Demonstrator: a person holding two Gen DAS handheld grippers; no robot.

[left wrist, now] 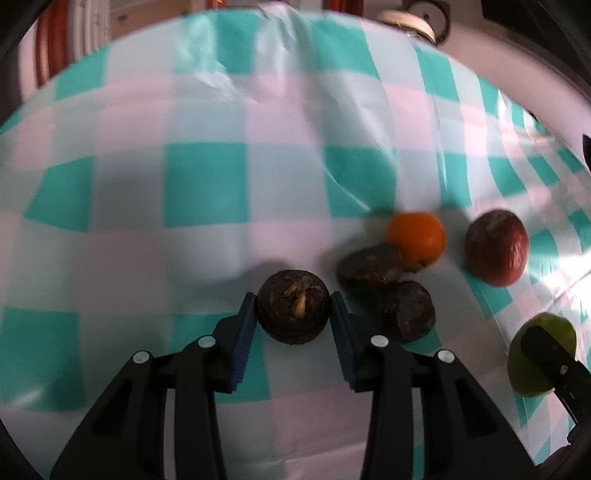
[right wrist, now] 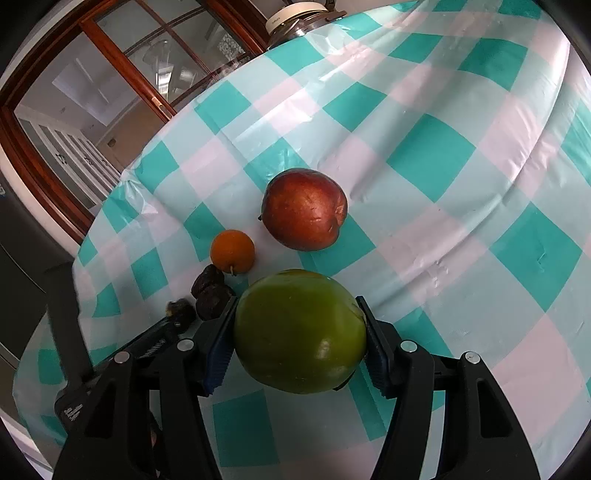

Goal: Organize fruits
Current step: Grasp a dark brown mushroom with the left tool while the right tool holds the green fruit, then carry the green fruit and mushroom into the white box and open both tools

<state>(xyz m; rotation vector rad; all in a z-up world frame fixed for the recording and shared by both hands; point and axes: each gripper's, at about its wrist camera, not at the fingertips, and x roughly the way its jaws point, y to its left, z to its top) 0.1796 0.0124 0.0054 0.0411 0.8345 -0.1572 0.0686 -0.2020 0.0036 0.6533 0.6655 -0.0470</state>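
Observation:
A dark brown round fruit [left wrist: 293,312] sits between the blue pads of my left gripper [left wrist: 293,299], which is shut on it just above the checked cloth. Right of it lie two more dark fruits [left wrist: 369,264] [left wrist: 408,310], a small orange [left wrist: 415,240] and a red apple [left wrist: 496,247]. My right gripper [right wrist: 295,302] is shut on a large green fruit [right wrist: 299,332], both pads against its sides. Beyond it are the red apple [right wrist: 304,208] and the orange [right wrist: 232,254]. The green fruit [left wrist: 535,369] also shows at the right edge of the left wrist view.
A teal, white and pink checked cloth [right wrist: 428,155] covers the table. Its left edge [right wrist: 122,184] drops toward a wood-framed glass door [right wrist: 110,74]. A round appliance [right wrist: 295,18] stands past the far edge. Open cloth stretches far and right of the fruits.

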